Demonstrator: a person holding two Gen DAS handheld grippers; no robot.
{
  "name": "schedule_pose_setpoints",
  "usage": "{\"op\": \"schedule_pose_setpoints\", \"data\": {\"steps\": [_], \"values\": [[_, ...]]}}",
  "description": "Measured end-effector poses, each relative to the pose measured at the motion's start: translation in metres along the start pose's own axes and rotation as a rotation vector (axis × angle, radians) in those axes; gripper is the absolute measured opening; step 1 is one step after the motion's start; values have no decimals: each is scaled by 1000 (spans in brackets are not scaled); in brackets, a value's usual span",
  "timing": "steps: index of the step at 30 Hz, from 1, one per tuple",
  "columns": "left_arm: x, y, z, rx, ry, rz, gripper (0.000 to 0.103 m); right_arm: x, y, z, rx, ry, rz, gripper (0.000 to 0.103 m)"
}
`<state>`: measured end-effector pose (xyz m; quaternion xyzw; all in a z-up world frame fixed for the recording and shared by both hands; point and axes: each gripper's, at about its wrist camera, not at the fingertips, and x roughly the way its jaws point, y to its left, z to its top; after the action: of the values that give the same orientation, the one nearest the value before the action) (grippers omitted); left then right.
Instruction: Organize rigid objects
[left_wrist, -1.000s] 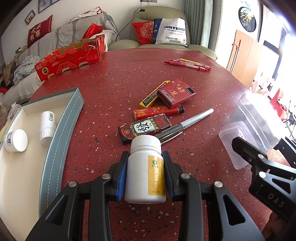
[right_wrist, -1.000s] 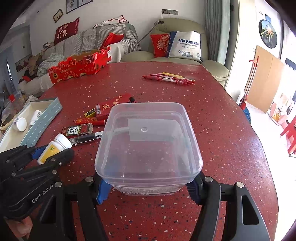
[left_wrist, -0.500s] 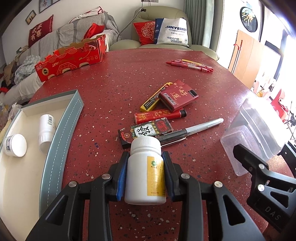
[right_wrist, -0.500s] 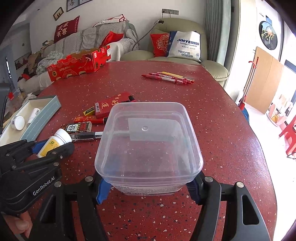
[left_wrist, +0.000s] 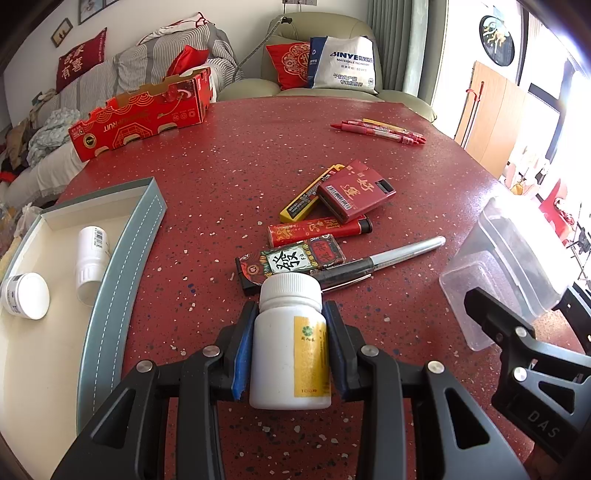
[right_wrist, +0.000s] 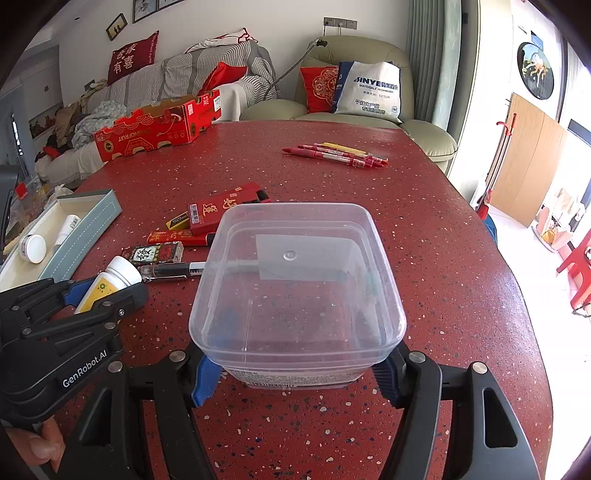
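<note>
My left gripper (left_wrist: 290, 325) is shut on a white pill bottle (left_wrist: 290, 343) with a yellow label, held above the red table; it also shows in the right wrist view (right_wrist: 110, 280). My right gripper (right_wrist: 299, 365) is shut on a clear plastic container (right_wrist: 299, 291), empty, seen at the right of the left wrist view (left_wrist: 509, 266). A grey-edged tray (left_wrist: 122, 258) at the left holds a white bottle (left_wrist: 90, 258) lying down and a small white jar (left_wrist: 26, 295).
Ahead on the table lie a red card box (left_wrist: 356, 190), a yellow utility knife (left_wrist: 306, 197), a red lighter (left_wrist: 319, 229), a patterned lighter (left_wrist: 291, 260) and a pen (left_wrist: 384, 260). Red pens (left_wrist: 380, 131) lie farther back. A red carton (left_wrist: 142, 112) stands back left.
My left gripper has drawn back slightly with the bottle; the items ahead look a little farther off. The right gripper and container have barely moved.
</note>
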<state>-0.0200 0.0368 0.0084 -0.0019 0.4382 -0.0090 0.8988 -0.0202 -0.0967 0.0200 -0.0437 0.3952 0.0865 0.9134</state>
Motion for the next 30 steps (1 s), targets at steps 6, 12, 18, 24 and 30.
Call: {"op": "schedule_pose_setpoints", "data": {"steps": [6,12,18,24,30], "values": [[0,1,0,5,-1,6,38,0,0,0,0,0,1,69],[1,1,0,3,-1,5,38,0,0,0,1,-2,2,69],[1,2,0,3,-1,4,38,-5,-1,1,7,-28,1,69],[1,2,0,3,-1,4,38,-10,-3,0,16,-48,3,69],[0,2,1,5,-2,9,38,-12,-2,0,12,-63,5,69]]}}
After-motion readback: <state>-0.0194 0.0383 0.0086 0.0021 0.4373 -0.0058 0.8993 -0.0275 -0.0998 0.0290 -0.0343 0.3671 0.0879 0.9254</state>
